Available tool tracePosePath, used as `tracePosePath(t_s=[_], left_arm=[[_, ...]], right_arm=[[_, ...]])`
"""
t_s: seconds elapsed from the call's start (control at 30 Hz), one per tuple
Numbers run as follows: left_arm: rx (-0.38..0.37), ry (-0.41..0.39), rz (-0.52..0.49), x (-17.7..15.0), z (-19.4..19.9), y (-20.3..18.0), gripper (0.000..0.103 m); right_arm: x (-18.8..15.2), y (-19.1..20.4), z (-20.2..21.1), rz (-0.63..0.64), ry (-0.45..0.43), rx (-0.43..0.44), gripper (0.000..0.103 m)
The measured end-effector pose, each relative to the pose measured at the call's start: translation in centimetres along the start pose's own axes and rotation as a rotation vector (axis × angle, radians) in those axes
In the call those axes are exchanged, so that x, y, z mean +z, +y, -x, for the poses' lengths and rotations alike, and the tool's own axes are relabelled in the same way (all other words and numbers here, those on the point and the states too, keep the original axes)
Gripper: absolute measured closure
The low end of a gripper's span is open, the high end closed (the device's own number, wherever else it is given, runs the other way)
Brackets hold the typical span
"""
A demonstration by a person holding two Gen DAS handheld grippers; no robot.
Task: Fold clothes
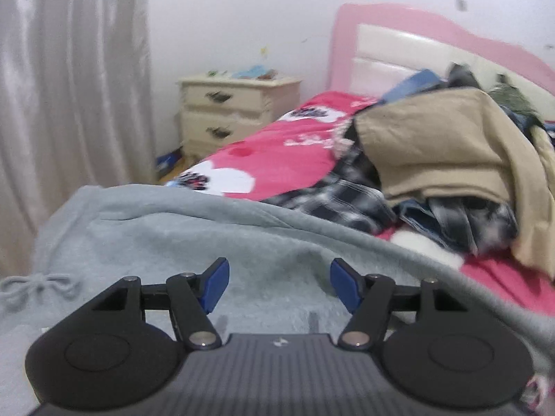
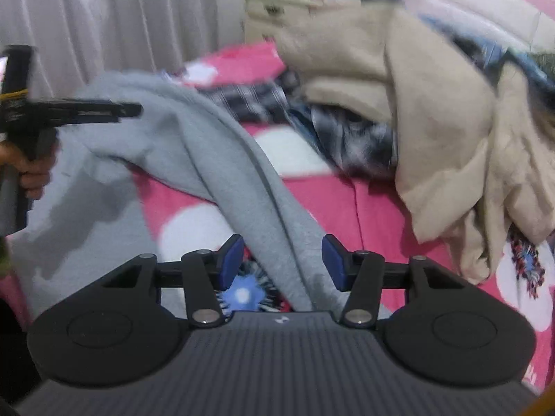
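A grey fleece garment (image 1: 173, 239) with a drawstring bow (image 1: 41, 286) lies spread over the near end of the bed. My left gripper (image 1: 279, 284) hovers just above it, jaws open, with nothing between the blue pads. In the right wrist view the same grey garment (image 2: 208, 145) runs as a long folded band towards the camera. My right gripper (image 2: 282, 263) is open with that band passing between its pads (image 2: 232, 260), which do not press on it. The left gripper (image 2: 137, 109) shows side-on at the left, held by a hand (image 2: 34, 173).
A pile of clothes, with a beige garment (image 1: 451, 145) over a black-and-white plaid shirt (image 1: 347, 194), sits on the pink flowered bedsheet (image 1: 277, 152) towards the pink headboard (image 1: 399, 20). A cream nightstand (image 1: 236, 111) and pale curtains (image 1: 69, 86) stand beyond the bed.
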State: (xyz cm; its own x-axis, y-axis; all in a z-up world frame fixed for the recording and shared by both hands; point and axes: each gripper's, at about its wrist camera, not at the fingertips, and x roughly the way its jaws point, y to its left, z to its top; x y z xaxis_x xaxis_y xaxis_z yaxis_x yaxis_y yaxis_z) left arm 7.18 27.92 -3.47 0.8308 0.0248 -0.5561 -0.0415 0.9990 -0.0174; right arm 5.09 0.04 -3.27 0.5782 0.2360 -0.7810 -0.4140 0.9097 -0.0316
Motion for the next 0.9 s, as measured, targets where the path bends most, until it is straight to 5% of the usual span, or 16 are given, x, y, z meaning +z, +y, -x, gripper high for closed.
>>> tracePosePath(t_s=[0.07, 0.1, 0.13, 0.2, 0.33, 0.47, 0.6, 0.7, 0.9], left_arm=[[-0.016, 0.001, -0.081, -1.7, -1.3, -0.2, 0.037], [-0.024, 0.006, -0.123, -2.5, -2.2, -0.3, 0.037], [-0.033, 0.006, -0.152, -3.0, -3.0, -0.3, 0.037], [-0.057, 0.019, -0.16, -3.3, -4.5, -0.4, 0.037], [-0.16, 0.037, -0.071, -2.8, -6.6, 0.1, 0.037], [-0.187, 0.058, -0.061, -2.8, -7.6, 0.3, 0.037], [-0.206, 0.058, -0.061, -3.0, -7.4, 0.8, 0.037], [-0.187, 0.054, -0.102, -3.2, -6.7, 0.8, 0.036], [-0.126, 0.07, -0.182, -3.0, -4.9, 0.7, 0.036]], right_arm=[[0.1, -0.3, -2.3, 0.006, 0.082, -0.034, 0.058], [0.0, -0.5, -3.3, 0.008, 0.13, -0.046, 0.075], [0.0, -0.7, -4.2, 0.011, 0.181, -0.055, 0.103], [0.8, -0.8, -5.1, 0.019, 0.227, -0.116, 0.103], [5.4, -2.3, -5.1, 0.018, 0.172, -0.276, 0.103], [8.0, -4.4, -8.9, 0.124, 0.166, -0.397, 0.103], [7.6, -6.3, -15.3, 0.184, 0.18, -0.445, 0.102], [5.9, -6.1, -18.7, 0.304, 0.175, -0.503, 0.089], [4.9, -7.0, -16.8, 0.254, 0.108, -0.489, 0.089]])
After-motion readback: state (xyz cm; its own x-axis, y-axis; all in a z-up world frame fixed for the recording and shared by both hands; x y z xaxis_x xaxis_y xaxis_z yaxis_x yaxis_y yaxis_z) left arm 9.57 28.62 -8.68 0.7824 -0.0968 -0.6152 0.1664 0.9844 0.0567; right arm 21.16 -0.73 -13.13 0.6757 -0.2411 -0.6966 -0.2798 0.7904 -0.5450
